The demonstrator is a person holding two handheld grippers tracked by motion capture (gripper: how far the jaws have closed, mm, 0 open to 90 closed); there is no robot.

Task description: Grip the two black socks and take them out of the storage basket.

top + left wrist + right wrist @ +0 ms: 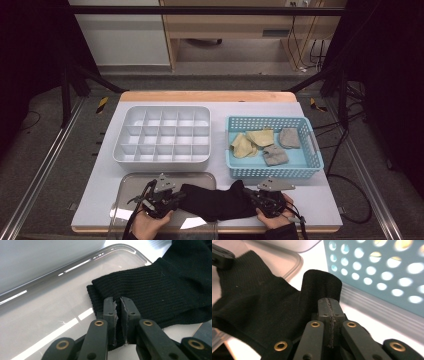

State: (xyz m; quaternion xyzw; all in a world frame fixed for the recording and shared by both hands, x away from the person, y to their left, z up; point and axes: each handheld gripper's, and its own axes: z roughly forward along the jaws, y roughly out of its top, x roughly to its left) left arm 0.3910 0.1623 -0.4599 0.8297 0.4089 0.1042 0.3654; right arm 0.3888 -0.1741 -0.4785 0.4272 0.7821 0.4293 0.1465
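Currently stretching black sock (215,201) flat, lying just in front of blue basket (274,171). Left gripper (118,305) pinching cuff, right gripper (329,305) clamped on toe. Next: probably fold one end over, keeping both pinches tight.

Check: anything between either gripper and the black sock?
Nothing visible. The left gripper pinches the black sock at its cuff, and the right gripper is shut on a raised fold at its other end.
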